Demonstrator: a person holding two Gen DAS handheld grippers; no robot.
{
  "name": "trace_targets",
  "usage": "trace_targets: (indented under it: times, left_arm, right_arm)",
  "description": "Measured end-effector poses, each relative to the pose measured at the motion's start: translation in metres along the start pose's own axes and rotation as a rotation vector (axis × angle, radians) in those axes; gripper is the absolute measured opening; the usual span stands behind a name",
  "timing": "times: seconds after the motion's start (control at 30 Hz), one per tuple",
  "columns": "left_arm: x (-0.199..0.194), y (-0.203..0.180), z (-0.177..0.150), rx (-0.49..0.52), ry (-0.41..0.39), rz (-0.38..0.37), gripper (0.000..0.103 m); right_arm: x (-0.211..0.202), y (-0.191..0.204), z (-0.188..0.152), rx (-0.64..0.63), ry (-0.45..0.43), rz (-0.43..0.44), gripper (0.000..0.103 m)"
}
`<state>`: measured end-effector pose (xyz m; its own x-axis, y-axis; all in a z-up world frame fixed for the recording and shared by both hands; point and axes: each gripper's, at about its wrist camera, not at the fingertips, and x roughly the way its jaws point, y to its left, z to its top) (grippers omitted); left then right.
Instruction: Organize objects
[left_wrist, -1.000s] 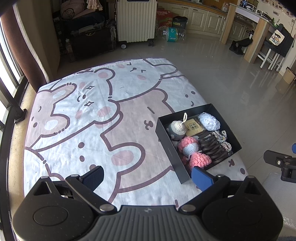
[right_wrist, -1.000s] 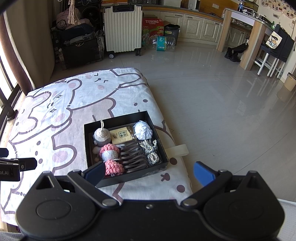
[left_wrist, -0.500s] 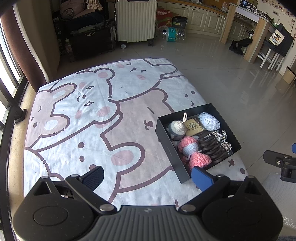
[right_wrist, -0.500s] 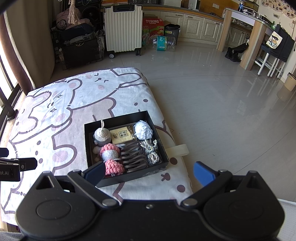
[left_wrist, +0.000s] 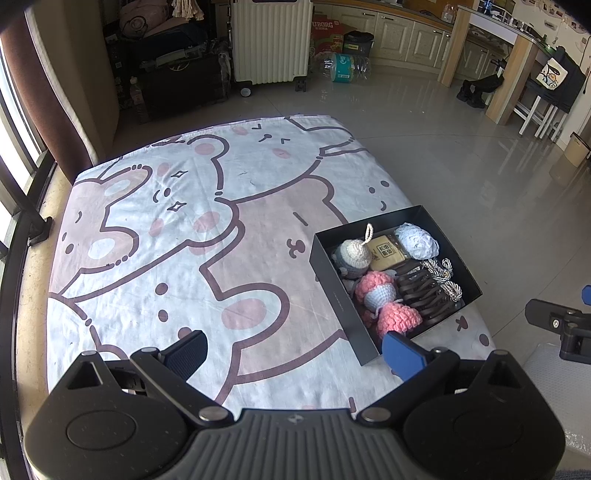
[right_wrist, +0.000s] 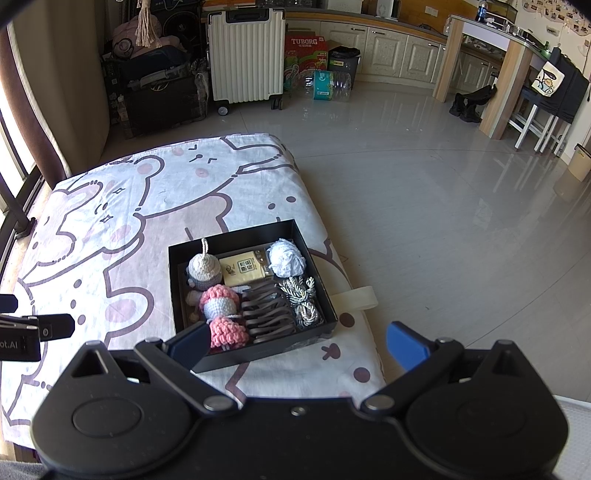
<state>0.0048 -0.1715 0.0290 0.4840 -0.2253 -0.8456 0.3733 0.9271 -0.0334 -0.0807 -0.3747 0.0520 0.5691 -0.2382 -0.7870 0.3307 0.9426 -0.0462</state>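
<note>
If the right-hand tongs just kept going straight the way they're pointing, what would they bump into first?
Probably the black box on the bedsheet: the open right tongs point down toward its near wall, with the pink crochet toy just behind it. Depth is hard to judge, so they might clear the wall and meet the toy first.

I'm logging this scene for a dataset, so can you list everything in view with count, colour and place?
black rectangular cardboard box: 1, black, near right corner of the sheet
cartoon-bear printed bedsheet: 1, white and pink, under the box
grey and cream crocheted doll: 1, box, far left
pink crocheted toys: 2, box, near left
tan card packet: 1, box, far middle
white crocheted ball: 1, box, far right
dark brown hair clips: several, box, near middle
black and white twisted cords: a bundle, box, right
ribbed white suitcase: 1, on the floor beyond
left hand-held gripper: open, empty
right hand-held gripper: open, empty
</note>
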Motion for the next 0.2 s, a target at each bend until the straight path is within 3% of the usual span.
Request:
trace_targets:
  times: [0.2]
  left_arm:
    - [0.0009, -0.0005, 0.0013, 0.002, 0.004, -0.004, 0.100]
  right_arm:
    - [-0.0002, -0.0001, 0.0000, 0.001, 0.000, 0.000, 0.103]
